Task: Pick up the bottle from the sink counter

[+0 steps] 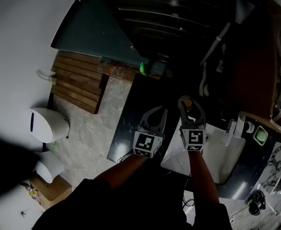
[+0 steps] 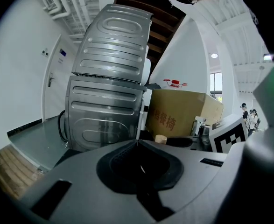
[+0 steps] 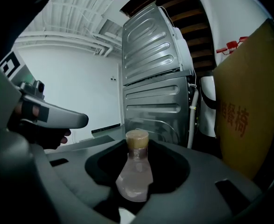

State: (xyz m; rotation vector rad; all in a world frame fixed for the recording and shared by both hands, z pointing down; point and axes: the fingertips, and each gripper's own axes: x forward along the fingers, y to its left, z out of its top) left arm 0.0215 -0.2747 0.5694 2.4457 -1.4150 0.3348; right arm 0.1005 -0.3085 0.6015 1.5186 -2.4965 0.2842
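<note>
A small clear flask-shaped bottle [image 3: 136,174] with a cork stopper is held upright between the jaws of my right gripper [image 3: 137,146], which is shut on it. In the dark head view the cork [image 1: 186,102] shows at the tip of the right gripper [image 1: 185,100], raised over the dark counter beside the sink. My left gripper [image 1: 164,111] hangs just to its left, jaws shut with nothing between them [image 2: 137,143]. The left gripper view catches the bottle's cork [image 2: 161,138] past its jaws, on the right.
A white sink [image 1: 226,150] with a tap [image 1: 233,128] lies right of the grippers. A steel washing machine [image 2: 108,87] and a cardboard box [image 2: 183,111] stand ahead. Wooden slats [image 1: 80,83] and a white bin [image 1: 49,123] are on the floor at left.
</note>
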